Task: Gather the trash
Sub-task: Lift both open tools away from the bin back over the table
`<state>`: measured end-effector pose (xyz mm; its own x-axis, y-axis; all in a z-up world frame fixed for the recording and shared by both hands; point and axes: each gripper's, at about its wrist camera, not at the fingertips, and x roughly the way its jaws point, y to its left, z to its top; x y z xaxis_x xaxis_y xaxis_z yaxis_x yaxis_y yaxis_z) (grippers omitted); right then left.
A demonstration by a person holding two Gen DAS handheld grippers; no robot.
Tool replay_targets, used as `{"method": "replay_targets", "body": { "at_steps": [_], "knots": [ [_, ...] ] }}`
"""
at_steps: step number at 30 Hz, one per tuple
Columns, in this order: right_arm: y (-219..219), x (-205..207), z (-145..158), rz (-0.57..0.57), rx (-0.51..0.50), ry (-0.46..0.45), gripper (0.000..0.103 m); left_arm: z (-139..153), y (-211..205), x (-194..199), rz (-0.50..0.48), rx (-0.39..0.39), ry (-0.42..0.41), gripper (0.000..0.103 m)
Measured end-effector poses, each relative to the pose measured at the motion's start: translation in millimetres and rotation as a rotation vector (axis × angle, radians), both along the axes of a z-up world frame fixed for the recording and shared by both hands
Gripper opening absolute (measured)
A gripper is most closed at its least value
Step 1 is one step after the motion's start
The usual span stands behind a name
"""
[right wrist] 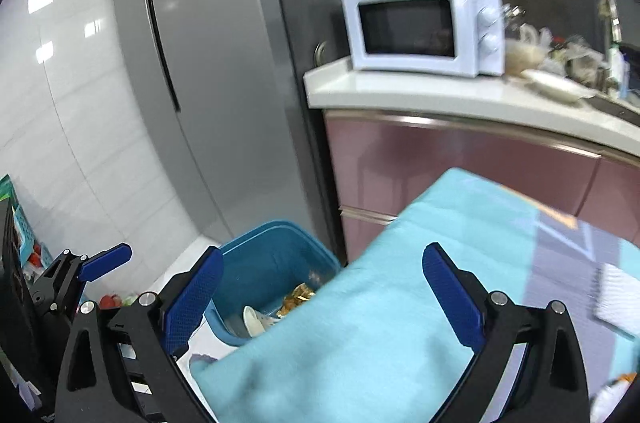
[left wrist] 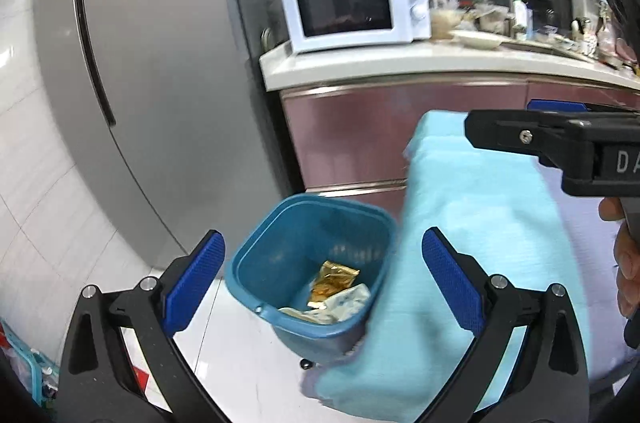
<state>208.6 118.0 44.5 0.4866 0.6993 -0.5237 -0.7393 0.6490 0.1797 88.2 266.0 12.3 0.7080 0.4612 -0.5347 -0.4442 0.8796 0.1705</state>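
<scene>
Beside the cloth-covered table's [right wrist: 400, 303] left edge, the blue bin [left wrist: 308, 263] holds wrappers [left wrist: 332, 283]; both left gripper [left wrist: 324, 279] and right gripper [right wrist: 322, 297] gape empty. Leftover trash near the right edge risks being missed.

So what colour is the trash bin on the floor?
Blue, a teal-leaning shade. The trash bin shows best in the left wrist view, with wrappers inside.
</scene>
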Motion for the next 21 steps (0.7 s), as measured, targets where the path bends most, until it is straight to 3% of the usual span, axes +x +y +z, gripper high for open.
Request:
{"method": "replay_targets", "body": {
  "at_steps": [10,21],
  "knots": [
    [-112.6,-35.1,25.3,-0.16,0.082,-0.121,0.096,30.2,-89.0,-9.7,-0.157,0.009,-0.08,0.097],
    [-226.9,-78.0,18.3,-0.398,0.09,-0.222,0.096,33.4,-176.2,-19.2,-0.316,-0.067,-0.227,0.097]
  ]
}}
